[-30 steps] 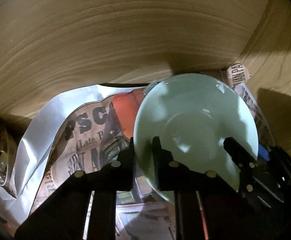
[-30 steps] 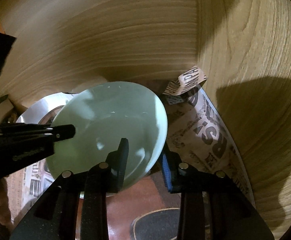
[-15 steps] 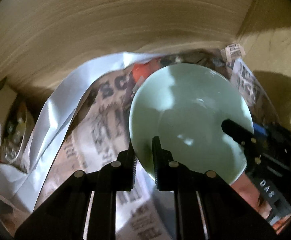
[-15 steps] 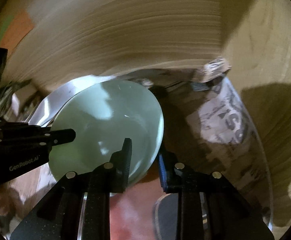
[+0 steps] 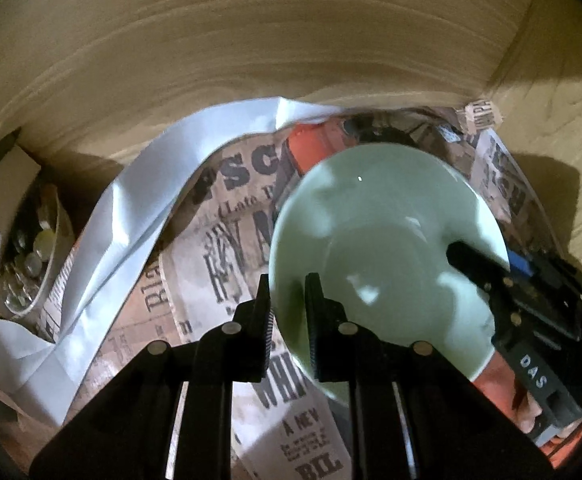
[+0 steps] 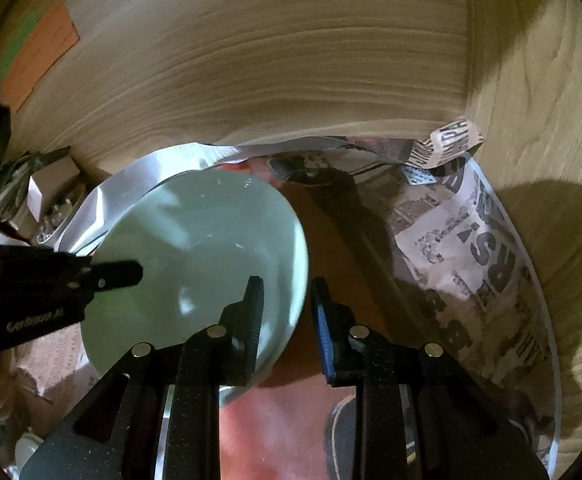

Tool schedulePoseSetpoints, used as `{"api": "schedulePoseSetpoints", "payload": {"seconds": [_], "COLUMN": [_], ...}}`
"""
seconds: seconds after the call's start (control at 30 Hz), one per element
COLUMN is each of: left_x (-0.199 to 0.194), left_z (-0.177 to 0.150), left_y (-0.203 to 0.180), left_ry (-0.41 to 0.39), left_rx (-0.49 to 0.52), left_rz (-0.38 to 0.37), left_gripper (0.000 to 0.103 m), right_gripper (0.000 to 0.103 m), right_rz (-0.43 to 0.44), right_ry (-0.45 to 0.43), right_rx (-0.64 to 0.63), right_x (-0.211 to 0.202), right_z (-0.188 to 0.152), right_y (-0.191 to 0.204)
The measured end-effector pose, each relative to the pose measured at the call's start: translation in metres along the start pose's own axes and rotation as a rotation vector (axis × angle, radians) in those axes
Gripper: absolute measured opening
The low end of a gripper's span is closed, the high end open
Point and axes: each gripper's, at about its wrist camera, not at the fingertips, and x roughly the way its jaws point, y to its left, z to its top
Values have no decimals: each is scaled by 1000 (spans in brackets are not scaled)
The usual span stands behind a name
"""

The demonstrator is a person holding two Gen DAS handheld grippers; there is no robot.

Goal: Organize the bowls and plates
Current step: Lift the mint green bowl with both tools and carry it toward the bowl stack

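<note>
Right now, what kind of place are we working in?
Probably the inside of a wooden cupboard or shelf: wood-grain walls meet in a corner, old newspaper lines the floor, and a pale green bowl is being put away.

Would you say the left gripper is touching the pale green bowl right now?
Touching. In the left wrist view, the left gripper has its two fingers closed on the pale green bowl, one on each side of the rim.

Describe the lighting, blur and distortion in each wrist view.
Left wrist view: dim, warm light, patchy highlights on the green bowl, newspaper print smeared, fisheye-bent wood panels. Right wrist view: same dimness, hard shadow on the right wall, wood grain streaked, black corners.
</note>
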Motion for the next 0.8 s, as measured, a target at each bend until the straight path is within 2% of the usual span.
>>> {"api": "schedulePoseSetpoints", "payload": {"seconds": [0.1, 0.3, 0.4, 0.43, 0.47, 0.53, 0.6, 0.67, 0.8], "left_x": [-7, -17, -32, -39, -47, -65, -75, -76, -70], "left_z": [-2, -8, -16, -18, -21, -29, -36, -38, -36], "left_y": [-3, 0, 5, 4, 3, -4, -17, -21, 1], "left_ry": [-34, -44, -80, -102, -114, -131, -147, -148, -145], "left_rx": [40, 32, 26, 33, 38, 54, 104, 122, 43], "left_rz": [40, 78, 94, 96, 56, 1, 26, 48, 66], "left_gripper": [14, 13, 13, 5, 1, 1, 1, 1, 2], "right_gripper": [15, 15, 15, 15, 15, 16, 15, 14, 14], "right_rz": [-7, 34, 44, 53, 60, 88, 68, 23, 15], "right_ry": [-19, -23, -50, -64, -75, -90, -99, -81, -9], "right_rx": [-19, 1, -21, -35, -48, -73, -116, -125, -98], "right_x": [-6, -11, -21, -26, -30, -38, -39, -29, -7], "right_z": [-1, -1, -1, -1, -1, -1, -2, -3, -8], "right_y": [0, 3, 12, 17, 22, 34, 48, 56, 44]}}
